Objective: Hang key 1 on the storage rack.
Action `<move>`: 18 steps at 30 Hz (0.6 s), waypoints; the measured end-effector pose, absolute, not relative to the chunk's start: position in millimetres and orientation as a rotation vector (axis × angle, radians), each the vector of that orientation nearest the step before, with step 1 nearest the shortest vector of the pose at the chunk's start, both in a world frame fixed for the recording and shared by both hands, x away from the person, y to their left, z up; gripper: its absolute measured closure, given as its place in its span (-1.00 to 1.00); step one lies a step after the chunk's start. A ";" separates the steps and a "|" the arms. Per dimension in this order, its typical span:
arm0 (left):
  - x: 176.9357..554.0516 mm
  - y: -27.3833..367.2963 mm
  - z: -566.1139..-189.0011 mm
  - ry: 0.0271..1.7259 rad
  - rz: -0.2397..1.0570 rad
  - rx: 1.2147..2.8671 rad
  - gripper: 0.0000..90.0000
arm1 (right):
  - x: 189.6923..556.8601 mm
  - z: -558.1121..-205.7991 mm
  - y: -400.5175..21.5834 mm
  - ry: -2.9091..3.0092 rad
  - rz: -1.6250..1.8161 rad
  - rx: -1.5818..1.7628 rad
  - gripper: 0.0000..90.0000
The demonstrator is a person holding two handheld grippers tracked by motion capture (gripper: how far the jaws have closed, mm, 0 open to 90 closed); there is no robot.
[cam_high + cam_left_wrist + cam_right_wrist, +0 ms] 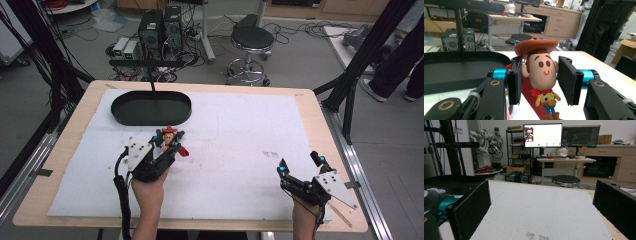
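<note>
A small cowboy figure (169,135) with a brown hat, a big round head and a red scarf sits between the jaws of my left gripper (168,139). In the left gripper view both black pads press on the sides of the cowboy figure's (541,72) head, so my left gripper (541,81) is shut on it. A red strip (529,92) hangs behind the toy. The figure stands upright over the white mat (240,145), just in front of a black oval tray (151,107). My right gripper (300,164) rests near the mat's front right corner, open, with nothing between the jaws of my right gripper (544,207).
The black tray (454,72) has a thin black post (152,82) rising from its far edge. Beyond the wooden table's (305,92) back edge stand a round stool (252,40) and computer cases (160,27) with cables. A person's legs (395,65) are at the far right.
</note>
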State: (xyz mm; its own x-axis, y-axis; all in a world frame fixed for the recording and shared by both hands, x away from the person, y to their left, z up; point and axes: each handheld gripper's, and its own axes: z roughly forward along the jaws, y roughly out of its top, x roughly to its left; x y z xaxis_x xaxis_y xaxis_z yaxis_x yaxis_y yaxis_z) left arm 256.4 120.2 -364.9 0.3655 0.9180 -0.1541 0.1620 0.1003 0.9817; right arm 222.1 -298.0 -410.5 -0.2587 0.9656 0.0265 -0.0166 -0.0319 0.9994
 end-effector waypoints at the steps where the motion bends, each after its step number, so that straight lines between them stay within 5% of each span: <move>1: 257.2 121.4 -363.4 1.073 0.758 1.362 0.25 | 222.3 -410.4 -298.0 1.366 1.431 1.078 -0.98; 18: 274.0 153.1 -345.1 1.047 0.734 1.275 0.25 | 222.8 -410.8 -297.1 1.373 1.428 1.075 -0.98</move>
